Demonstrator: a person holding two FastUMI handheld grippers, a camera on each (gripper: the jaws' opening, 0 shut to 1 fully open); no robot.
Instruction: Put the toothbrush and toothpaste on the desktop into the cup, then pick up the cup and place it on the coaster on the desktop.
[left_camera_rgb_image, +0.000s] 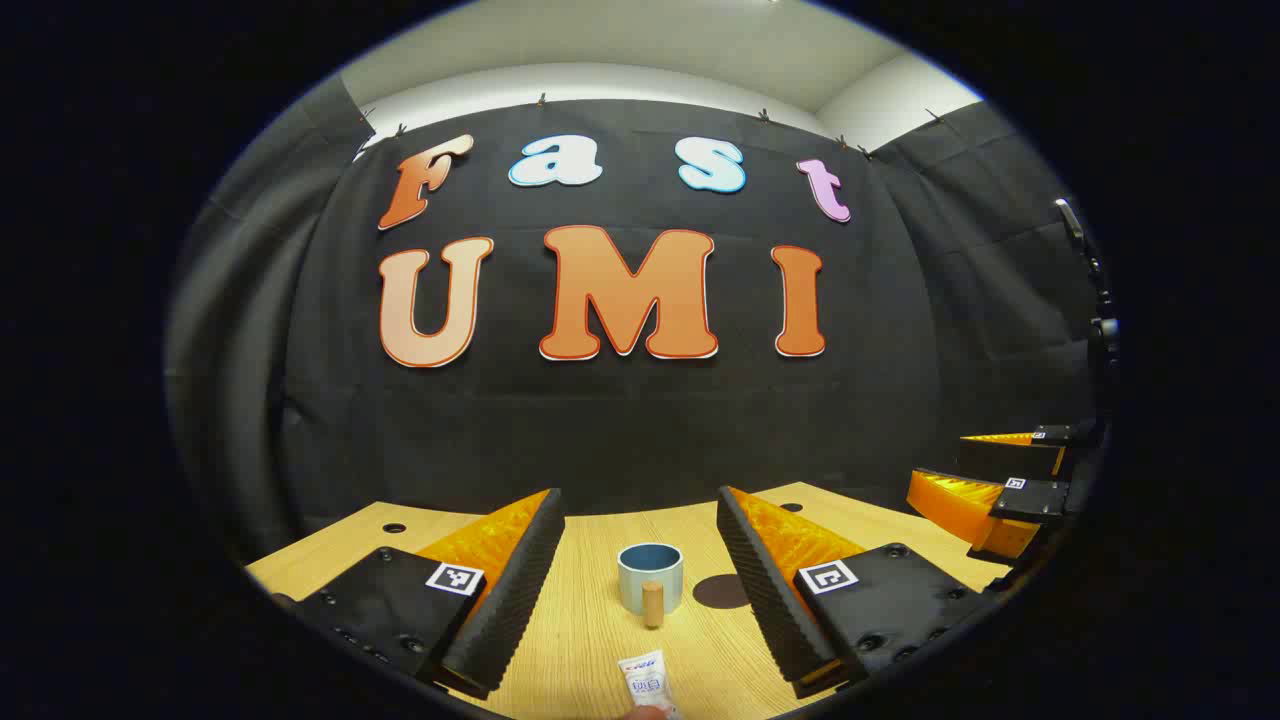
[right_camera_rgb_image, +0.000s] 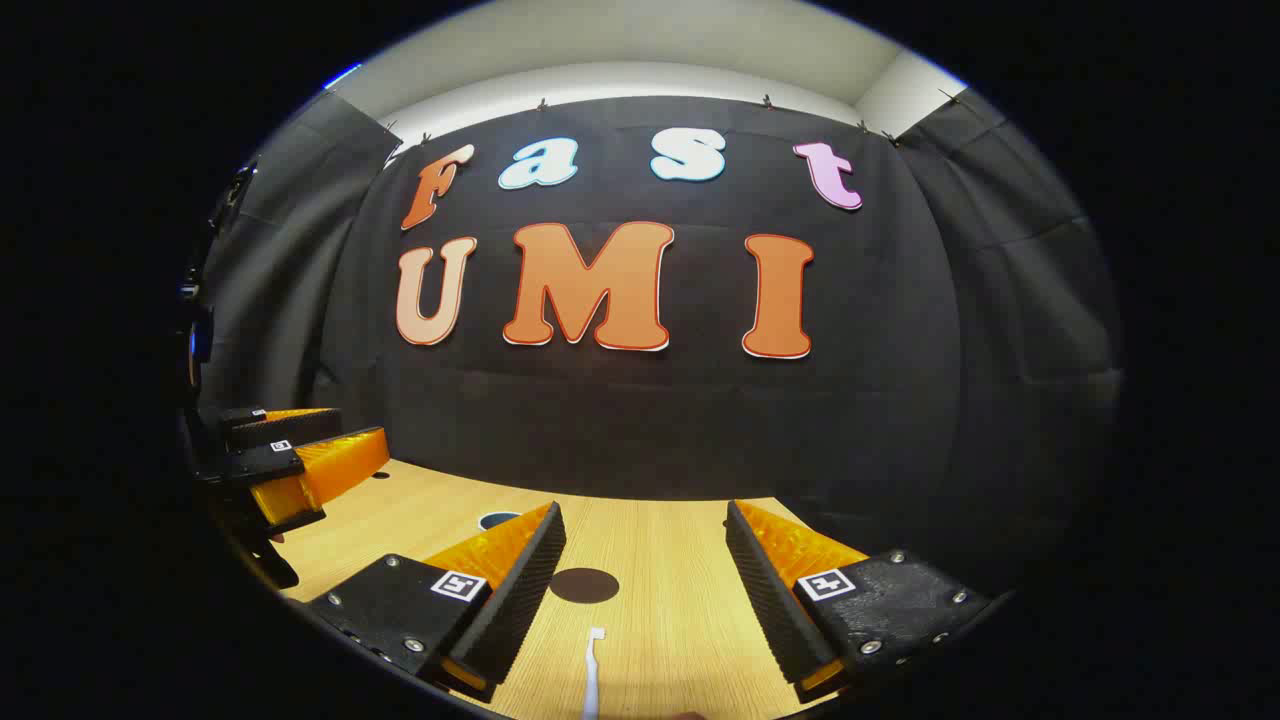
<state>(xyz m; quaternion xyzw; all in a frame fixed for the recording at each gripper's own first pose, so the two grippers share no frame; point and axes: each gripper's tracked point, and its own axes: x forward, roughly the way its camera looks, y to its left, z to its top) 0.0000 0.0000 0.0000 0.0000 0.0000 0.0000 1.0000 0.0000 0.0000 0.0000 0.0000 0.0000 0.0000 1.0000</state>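
Both grippers (left_camera_rgb_image: 640, 560) (right_camera_rgb_image: 640, 565) wide apart over desktop (left_camera_rgb_image: 580, 640), cup (left_camera_rgb_image: 650, 578) upright, toothpaste (left_camera_rgb_image: 645, 683) just before it.

A black cloth wall (left_camera_rgb_image: 640, 420) hangs behind the table (left_camera_rgb_image: 590, 640), clipped along its top edge, with more black cloth (right_camera_rgb_image: 1010, 330) folding in at both sides. Above the cloth a pale wall (left_camera_rgb_image: 620, 80) and a white ceiling (right_camera_rgb_image: 640, 40) show. The table is light wood with a fine grain and small dark holes (left_camera_rgb_image: 394, 527) near its far edge. The light is even.
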